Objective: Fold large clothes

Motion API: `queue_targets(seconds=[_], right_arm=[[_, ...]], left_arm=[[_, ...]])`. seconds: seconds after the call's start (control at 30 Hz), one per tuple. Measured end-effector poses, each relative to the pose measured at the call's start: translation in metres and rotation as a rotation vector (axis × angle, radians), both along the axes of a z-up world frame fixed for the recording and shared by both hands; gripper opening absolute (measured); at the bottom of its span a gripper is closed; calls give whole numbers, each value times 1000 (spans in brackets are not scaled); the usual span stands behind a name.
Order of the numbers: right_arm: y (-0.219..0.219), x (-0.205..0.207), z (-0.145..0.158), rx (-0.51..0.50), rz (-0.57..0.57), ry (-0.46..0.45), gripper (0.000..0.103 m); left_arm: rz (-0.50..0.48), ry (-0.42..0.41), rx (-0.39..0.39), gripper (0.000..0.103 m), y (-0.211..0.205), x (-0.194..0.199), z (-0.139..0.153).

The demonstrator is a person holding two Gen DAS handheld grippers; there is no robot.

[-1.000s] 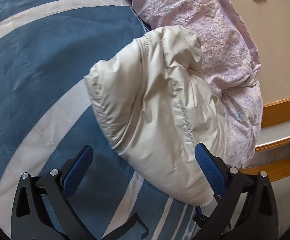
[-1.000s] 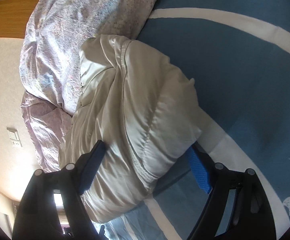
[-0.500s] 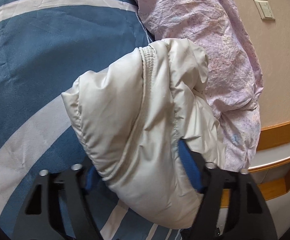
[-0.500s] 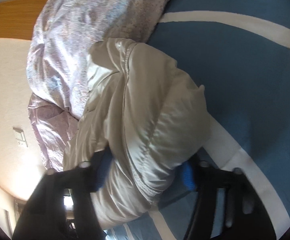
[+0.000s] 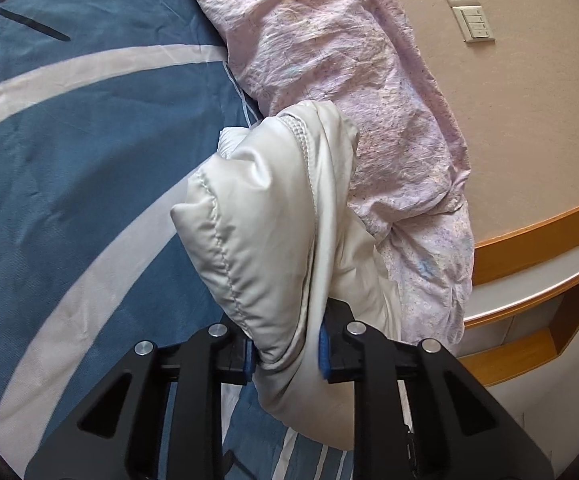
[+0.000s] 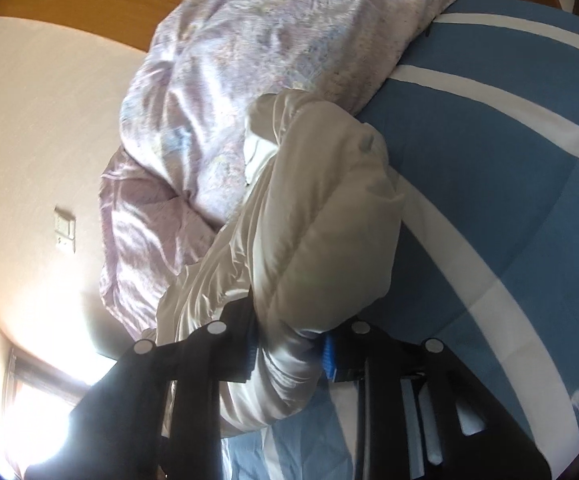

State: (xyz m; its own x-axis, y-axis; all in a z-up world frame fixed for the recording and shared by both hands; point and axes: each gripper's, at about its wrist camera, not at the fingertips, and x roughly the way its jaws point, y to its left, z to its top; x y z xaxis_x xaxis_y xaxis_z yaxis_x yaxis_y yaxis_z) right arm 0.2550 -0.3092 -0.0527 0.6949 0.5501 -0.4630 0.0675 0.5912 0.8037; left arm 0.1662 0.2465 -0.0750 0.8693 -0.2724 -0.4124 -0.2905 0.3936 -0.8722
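Note:
A cream padded jacket (image 5: 273,224) is bundled on the blue bed cover with white stripes (image 5: 81,168). In the left wrist view my left gripper (image 5: 285,350) has its jaws closing, and the blue pads press a thick fold of the jacket's near end from both sides. The same jacket (image 6: 321,232) fills the middle of the right wrist view. There my right gripper (image 6: 289,352) is also closing, pads squeezing another bunched fold at the jacket's near edge. The jacket's far end rests against the quilt.
A crumpled pink quilt (image 5: 349,80) lies heaped behind the jacket along the wall side of the bed. A beige wall with a socket and switch plate (image 5: 469,8) and a wooden ledge (image 5: 537,240) stand past it. Bright window light glares at the right wrist view's lower left (image 6: 37,412).
Both grippers went from wide open around the jacket's edge to clamped on folds of it. The jacket has bunched up and lifted slightly off the cover.

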Motion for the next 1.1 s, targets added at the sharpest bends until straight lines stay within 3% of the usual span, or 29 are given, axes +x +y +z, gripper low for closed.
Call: queue_targets(seconds=[0.43,0.7,0.8,0.93,0.97,1.1], right_arm=[[6,-63,-6,-28,71,26,25],[13,-76,-7,-111,63,28,28],[14,-78,-11,-169,50,48,38],[12,-87,-10,-242,13,51,54],[12,-90,-8,-272,-6,48,59],[11,-105,11,-435,-133,13,69]], left_arm=[[-8,34,4,22,10,-65,-6],[-9,69,31,24,9,-77,-12],[-9,103,27,31,9,-78,-18],[-1,129,44,52,10,-82,-21],[2,125,50,60,10,-83,-21],[5,97,81,72,9,-88,-18]])
